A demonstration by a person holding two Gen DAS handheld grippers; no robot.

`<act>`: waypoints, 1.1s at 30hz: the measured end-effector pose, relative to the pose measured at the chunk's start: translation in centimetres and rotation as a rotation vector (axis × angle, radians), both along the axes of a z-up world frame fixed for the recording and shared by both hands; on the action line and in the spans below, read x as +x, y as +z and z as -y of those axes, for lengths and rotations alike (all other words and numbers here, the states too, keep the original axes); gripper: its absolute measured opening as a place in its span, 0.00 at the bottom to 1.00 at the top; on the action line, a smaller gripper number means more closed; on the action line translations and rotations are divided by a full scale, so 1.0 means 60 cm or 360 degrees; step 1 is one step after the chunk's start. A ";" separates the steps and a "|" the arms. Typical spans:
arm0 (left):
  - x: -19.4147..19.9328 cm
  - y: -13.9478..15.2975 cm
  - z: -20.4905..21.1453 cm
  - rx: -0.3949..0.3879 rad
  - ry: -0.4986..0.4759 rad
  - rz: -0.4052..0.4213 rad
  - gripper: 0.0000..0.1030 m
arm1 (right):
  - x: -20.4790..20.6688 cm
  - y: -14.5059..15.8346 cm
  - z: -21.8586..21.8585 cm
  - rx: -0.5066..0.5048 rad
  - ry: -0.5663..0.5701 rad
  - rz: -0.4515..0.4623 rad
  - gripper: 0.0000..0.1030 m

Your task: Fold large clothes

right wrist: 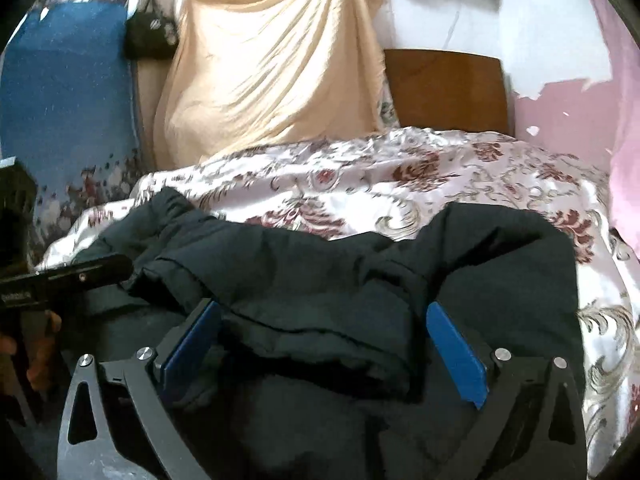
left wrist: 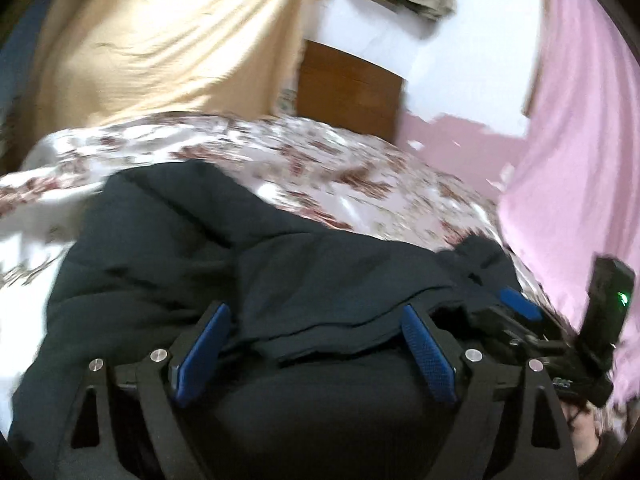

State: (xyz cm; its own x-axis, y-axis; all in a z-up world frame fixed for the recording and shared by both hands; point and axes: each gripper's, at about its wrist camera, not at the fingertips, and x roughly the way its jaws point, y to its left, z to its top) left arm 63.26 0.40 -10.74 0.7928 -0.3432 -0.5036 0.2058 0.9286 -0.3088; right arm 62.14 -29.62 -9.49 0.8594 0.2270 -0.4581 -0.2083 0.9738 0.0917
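A large dark navy padded garment [left wrist: 192,248] lies bunched on a floral bedspread [left wrist: 304,152]; it also fills the lower right wrist view [right wrist: 320,280]. My left gripper [left wrist: 316,320] is open, its blue pads on either side of a folded edge of the garment. My right gripper [right wrist: 324,316] is open too, jaws wide apart over a thick fold of the same garment. The right gripper shows at the right edge of the left wrist view [left wrist: 520,304], and the left gripper shows at the left edge of the right wrist view [right wrist: 80,272]. Neither is clamped on cloth.
A beige cloth [right wrist: 272,60] hangs behind the bed. A wooden headboard [right wrist: 444,88] stands against a white and pink wall [right wrist: 560,96]. A pink curtain [left wrist: 580,140] hangs on the right. A blue surface [right wrist: 68,88] is at the far left.
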 end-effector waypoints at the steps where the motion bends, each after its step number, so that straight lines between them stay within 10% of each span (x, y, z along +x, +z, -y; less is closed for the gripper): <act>1: -0.005 0.001 -0.014 -0.0032 0.0068 -0.0007 0.86 | -0.005 0.003 0.011 0.0043 -0.0029 0.0008 0.98; 11: -0.095 0.000 -0.102 -0.0192 0.0307 -0.0161 0.94 | -0.121 0.000 0.096 0.0357 -0.0266 -0.0156 0.98; 20: -0.242 0.046 -0.131 -0.0172 0.0271 -0.0284 0.99 | -0.249 0.035 0.081 0.0128 -0.0176 -0.0399 0.98; 33: -0.480 0.127 -0.157 -0.0036 0.0203 -0.0274 1.00 | -0.512 0.162 0.038 -0.0172 -0.0007 -0.0315 0.98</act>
State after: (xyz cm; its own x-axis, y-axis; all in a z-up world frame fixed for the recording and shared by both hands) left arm 34.44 9.81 -3.13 0.7337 -0.2582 -0.6285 0.0293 0.9362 -0.3503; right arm 31.39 -31.90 0.22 0.7513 0.1638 -0.6393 -0.1924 0.9810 0.0252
